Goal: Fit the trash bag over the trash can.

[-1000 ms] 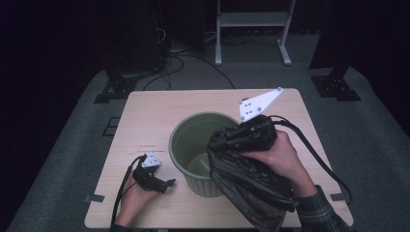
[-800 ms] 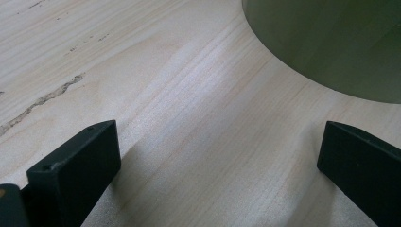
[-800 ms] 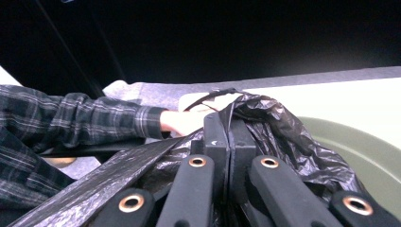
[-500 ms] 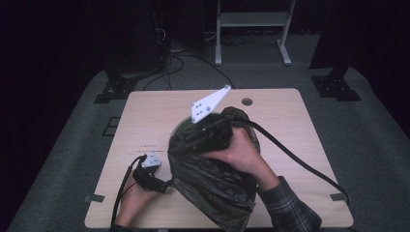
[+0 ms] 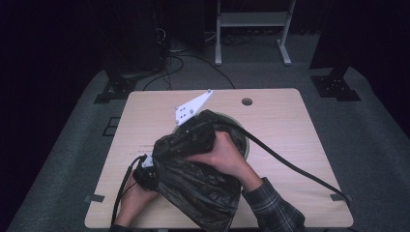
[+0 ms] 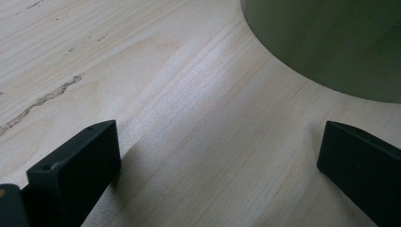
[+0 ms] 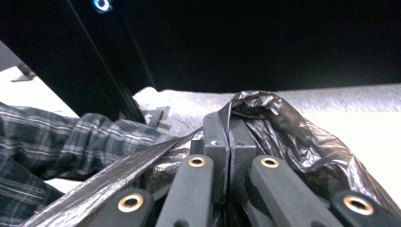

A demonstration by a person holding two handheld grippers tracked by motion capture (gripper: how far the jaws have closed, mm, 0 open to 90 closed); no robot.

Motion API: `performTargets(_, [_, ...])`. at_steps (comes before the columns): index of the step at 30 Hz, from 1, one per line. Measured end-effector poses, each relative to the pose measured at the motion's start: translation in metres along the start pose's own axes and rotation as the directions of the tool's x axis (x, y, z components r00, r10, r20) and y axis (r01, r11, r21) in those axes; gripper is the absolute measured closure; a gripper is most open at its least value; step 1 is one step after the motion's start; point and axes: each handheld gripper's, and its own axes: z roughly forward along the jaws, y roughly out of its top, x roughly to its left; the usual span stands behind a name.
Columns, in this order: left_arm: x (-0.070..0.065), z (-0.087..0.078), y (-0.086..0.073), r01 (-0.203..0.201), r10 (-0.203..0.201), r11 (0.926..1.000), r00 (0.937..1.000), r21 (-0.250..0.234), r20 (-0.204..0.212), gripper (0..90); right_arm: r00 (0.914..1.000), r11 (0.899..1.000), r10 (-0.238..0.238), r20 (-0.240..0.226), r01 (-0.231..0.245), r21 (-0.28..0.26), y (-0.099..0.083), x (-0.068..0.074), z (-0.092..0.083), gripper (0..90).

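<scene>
The right gripper (image 5: 186, 133) clamps the black bag (image 5: 203, 186) and holds it over the green bin (image 5: 241, 140) on the desk (image 5: 290, 121), apparently to line it. The left gripper (image 6: 213, 156) rests wide apart and empty beside the bin, ready to help.

A recording studio or lab set-up is suggested rather than a home. A plain light wooden table (image 5: 290, 140) with a cable hole (image 5: 247, 102) is placed on grey carpet (image 5: 367, 145), and everything beyond the table is kept in darkness by black surroundings. Behind the table, a white metal stand (image 5: 251, 29) is seen, with loose cables (image 5: 193, 63) trailed across the floor beside it. Left of the table's far corner, black equipment bases (image 5: 116, 87) can be made out, probably tripod or rack feet, though the view there is dim.
</scene>
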Motion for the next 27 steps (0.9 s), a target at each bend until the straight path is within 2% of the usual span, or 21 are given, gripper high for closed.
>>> performTargets(4, [0.000, 0.000, 0.000, 0.000, 0.000, 1.0000, 1.0000, 0.000, 0.001, 0.0, 0.9973, 0.999, 0.015, 0.072, -0.018, 0.034, -0.004, -0.004, -0.010, 88.3])
performTargets(8, [0.000, 0.000, 0.000, 0.000, 0.000, 1.0000, 1.0000, 0.000, 0.001, 0.0, 0.9930, 0.999, 0.040, 0.111, -0.041, 0.004, -0.010, -0.011, -0.024, 87.9])
performTargets(11, [0.000, 0.000, 0.000, 0.001, -0.001, 1.0000, 1.0000, 0.000, 0.002, 0.0, 0.9863, 0.998, 0.058, 0.155, -0.061, 0.017, -0.013, -0.018, -0.029, 86.9])
performTargets(13, [0.000, 0.000, 0.000, 0.000, 0.000, 1.0000, 1.0000, 0.001, 0.002, 0.0, 0.9831, 0.998, 0.068, 0.170, -0.070, 0.003, -0.015, -0.022, -0.031, 86.7])
performTargets(16, [0.000, 0.000, 0.000, 0.000, 0.000, 1.0000, 1.0000, 0.001, 0.002, 0.0, 0.9741, 0.995, 0.102, 0.202, -0.104, -0.002, -0.021, -0.031, -0.038, 86.3])
performTargets(18, [0.000, 0.000, 0.000, 0.000, 0.000, 1.0000, 1.0000, 0.000, 0.001, 0.0, 0.9642, 0.992, 0.111, 0.241, -0.120, 0.025, -0.023, -0.035, -0.039, 85.1])
performTargets(20, [0.000, 0.000, 0.000, 0.000, 0.000, 1.0000, 1.0000, 0.001, 0.001, 0.0, 0.9597, 0.991, 0.112, 0.258, -0.127, 0.041, -0.023, -0.037, -0.039, 85.0])
performTargets(23, [0.000, 0.000, 0.000, 0.000, 0.000, 1.0000, 1.0000, 0.001, 0.002, 0.0, 0.9448, 0.987, 0.118, 0.305, -0.147, 0.071, -0.024, -0.038, -0.038, 84.9])
performTargets(27, [0.000, 0.000, 0.000, 0.000, 0.000, 1.0000, 1.0000, 0.002, 0.002, 0.0, 0.9386, 0.979, 0.133, 0.318, -0.174, 0.103, -0.028, -0.044, -0.032, 82.4])
